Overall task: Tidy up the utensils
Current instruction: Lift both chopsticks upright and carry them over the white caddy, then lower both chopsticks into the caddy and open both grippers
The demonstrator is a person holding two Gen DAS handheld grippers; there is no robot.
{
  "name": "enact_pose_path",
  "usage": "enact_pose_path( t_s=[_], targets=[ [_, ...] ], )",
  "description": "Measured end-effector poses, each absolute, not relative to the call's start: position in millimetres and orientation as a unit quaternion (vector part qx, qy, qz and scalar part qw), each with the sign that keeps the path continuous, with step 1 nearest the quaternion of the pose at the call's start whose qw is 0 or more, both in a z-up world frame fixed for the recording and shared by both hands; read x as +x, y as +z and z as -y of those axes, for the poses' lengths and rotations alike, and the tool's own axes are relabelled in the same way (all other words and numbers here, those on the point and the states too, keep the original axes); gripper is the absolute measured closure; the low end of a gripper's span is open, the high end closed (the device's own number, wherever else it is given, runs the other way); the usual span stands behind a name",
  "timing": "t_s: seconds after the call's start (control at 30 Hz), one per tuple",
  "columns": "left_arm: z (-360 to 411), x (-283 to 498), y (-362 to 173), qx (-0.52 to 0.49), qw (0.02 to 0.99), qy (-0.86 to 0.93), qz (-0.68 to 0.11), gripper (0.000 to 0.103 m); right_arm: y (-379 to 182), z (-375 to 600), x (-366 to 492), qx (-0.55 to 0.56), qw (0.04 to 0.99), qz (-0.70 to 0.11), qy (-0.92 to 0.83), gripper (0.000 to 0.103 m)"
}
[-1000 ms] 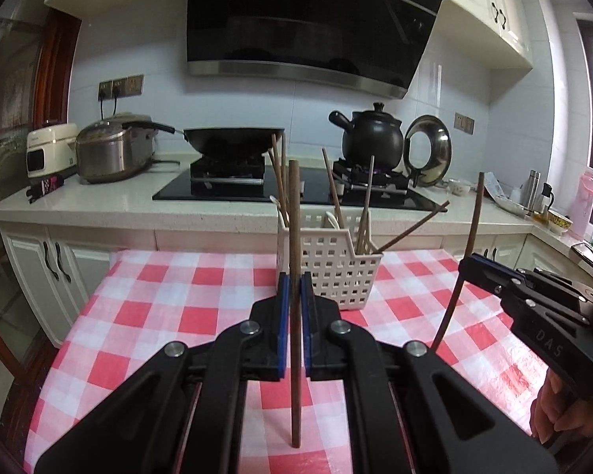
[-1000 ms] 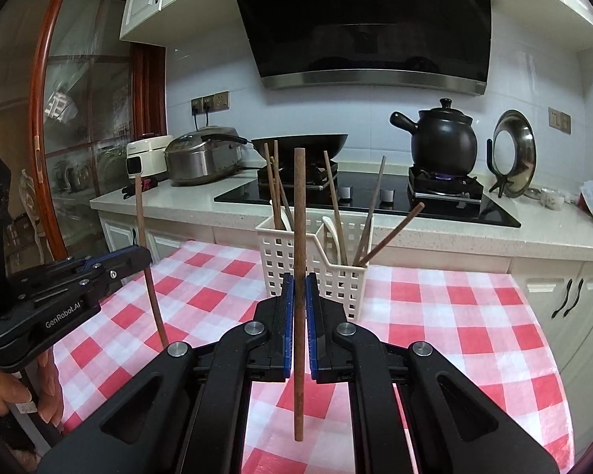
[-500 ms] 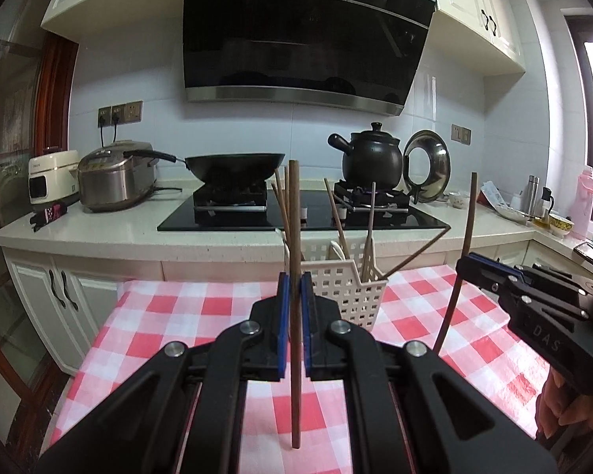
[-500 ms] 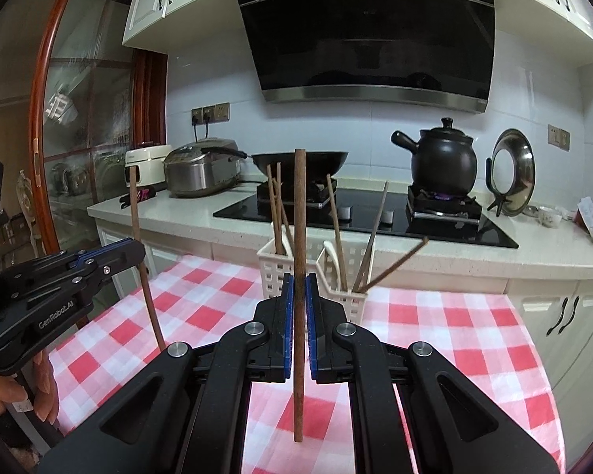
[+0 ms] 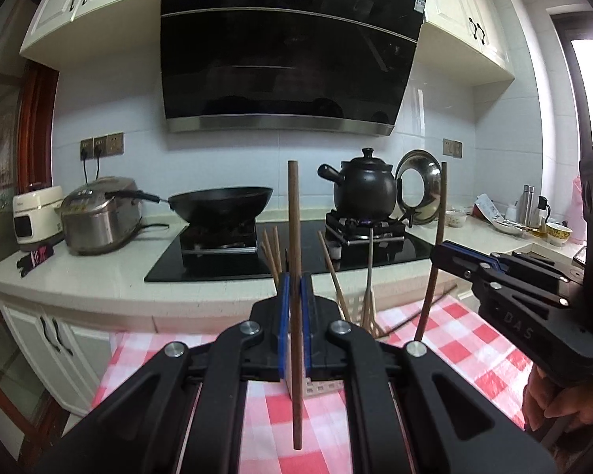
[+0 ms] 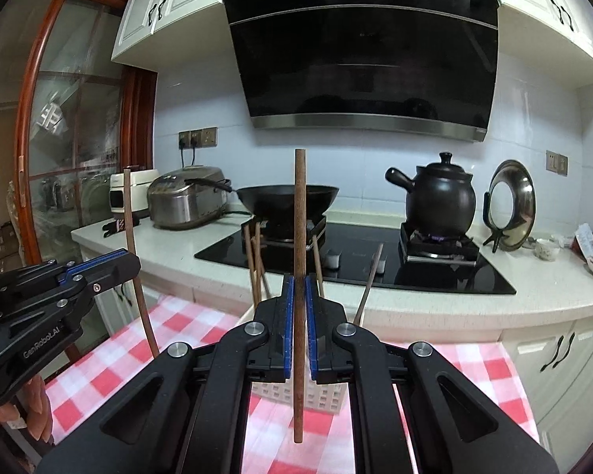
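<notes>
The red checked table holds a white basket of sticks. The left gripper pinches one chopstick upright above it. The right gripper pinches another chopstick. Lowered crooked, a chopstick could hit the basket rim and slip out.

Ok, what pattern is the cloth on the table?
Red-and-white checked tablecloth, seen best in the right wrist view.

Both grippers are matte black with blue pads and silver round screws. The left gripper, at the frame's left, reads "GenRobot.AI"; the right gripper, at the frame's right, reads "DAS".
</notes>
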State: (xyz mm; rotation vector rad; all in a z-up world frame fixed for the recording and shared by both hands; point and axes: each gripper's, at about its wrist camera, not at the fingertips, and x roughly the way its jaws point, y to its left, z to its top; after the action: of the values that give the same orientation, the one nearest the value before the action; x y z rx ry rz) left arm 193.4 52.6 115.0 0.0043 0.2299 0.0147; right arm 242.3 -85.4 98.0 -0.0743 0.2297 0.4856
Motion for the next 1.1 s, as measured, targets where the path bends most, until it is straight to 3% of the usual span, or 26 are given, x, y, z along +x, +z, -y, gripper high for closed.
enact_pose_path(
  t_s=[0.3,1.1],
  targets=[
    [-64,234,150,-0.006,0.995,0.0,-0.095,0.097,122,70,275,-0.046,0.969,-0.097,0.221,0.096],
    [-83,321,183,-0.039,0.997,-0.013,-0.066,0.097,124,59,337,-0.041,0.972,-0.112,0.202,0.096]
  ],
)
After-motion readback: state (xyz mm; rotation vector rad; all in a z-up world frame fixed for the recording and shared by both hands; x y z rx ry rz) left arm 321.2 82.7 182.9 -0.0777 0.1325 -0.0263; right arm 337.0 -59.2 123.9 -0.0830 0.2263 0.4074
